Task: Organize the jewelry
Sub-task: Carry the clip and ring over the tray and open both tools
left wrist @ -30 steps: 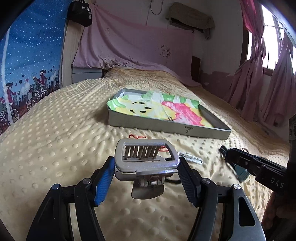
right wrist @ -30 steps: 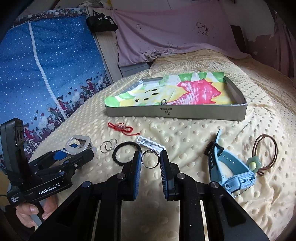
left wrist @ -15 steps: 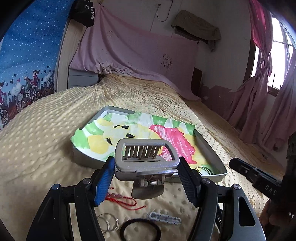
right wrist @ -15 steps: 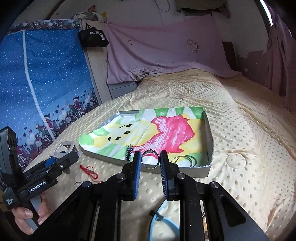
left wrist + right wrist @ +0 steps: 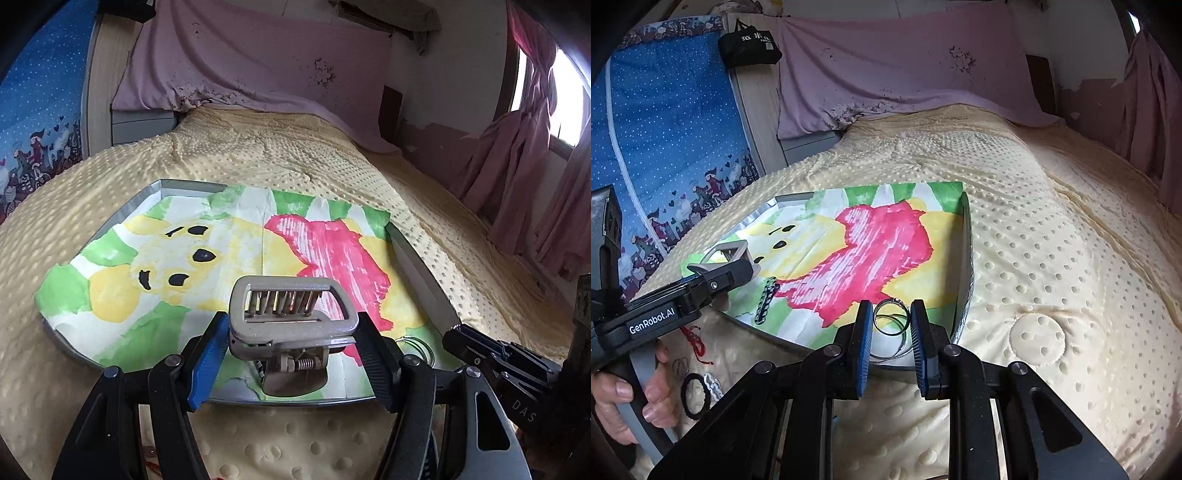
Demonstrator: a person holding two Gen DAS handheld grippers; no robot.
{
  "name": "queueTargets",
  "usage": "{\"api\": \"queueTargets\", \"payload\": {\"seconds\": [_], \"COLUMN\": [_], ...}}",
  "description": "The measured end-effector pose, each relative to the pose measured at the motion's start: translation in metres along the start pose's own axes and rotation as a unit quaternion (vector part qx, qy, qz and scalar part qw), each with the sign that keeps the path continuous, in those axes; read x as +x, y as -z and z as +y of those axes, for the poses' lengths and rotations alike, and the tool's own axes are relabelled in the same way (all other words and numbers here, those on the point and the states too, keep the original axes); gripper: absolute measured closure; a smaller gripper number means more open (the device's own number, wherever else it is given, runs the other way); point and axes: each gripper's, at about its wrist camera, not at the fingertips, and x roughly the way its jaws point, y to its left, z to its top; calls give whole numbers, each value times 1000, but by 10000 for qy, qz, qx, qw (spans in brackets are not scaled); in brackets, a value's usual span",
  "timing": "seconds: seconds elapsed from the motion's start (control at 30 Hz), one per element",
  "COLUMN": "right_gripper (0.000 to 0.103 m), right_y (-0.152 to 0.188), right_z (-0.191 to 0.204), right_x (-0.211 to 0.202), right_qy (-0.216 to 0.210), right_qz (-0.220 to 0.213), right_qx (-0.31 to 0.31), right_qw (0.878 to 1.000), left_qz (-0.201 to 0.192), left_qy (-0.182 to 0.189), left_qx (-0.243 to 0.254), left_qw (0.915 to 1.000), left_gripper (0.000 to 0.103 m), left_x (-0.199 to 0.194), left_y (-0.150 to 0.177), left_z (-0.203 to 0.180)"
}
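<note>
Above the near edge of a grey tray (image 5: 967, 258) on a yellow dotted blanket (image 5: 1052, 258), we hold both tongs over the painted paper lining (image 5: 221, 240). Our left tongs (image 5: 291, 343) are clenched on a grey claw hair clip (image 5: 291, 314), its comb teeth pointing away from us and its spring hinge just below the pads. Our right tongs (image 5: 891, 325) grasp a thin metal ring (image 5: 891, 317) standing on edge between the blue pads, low over the tray's near right corner. Directly beneath that ring, larger wire hoops (image 5: 894, 350) lie on the lining. Left of the right tongs, a dark beaded strip (image 5: 765, 301) rests on the paper. Behind and below the left tongs, on the blanket outside the tray, we see a red knotted cord (image 5: 696, 338), a black hair tie (image 5: 695, 395) and a white scalloped piece (image 5: 714, 386) touching it.
</note>
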Motion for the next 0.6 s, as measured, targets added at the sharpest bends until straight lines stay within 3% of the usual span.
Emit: {"api": "queueTargets", "payload": {"seconds": [0.3,0.6], "right_gripper": [85,85], "right_y": [-2,-2], "right_z": [-7,-6], "right_x": [25,27], "right_qy": [98,127], "right_qz": [387,414], "right_qx": [-10,-190], "right_qw": [9992,9989], "left_qz": [461,216], "left_qy": [-36,193], "left_qx": [267,-43], "left_qw": [9986,9996], "left_gripper": [37,34], "left_x": [21,14], "left_y": [4,6], "left_z": [-13,-2]}}
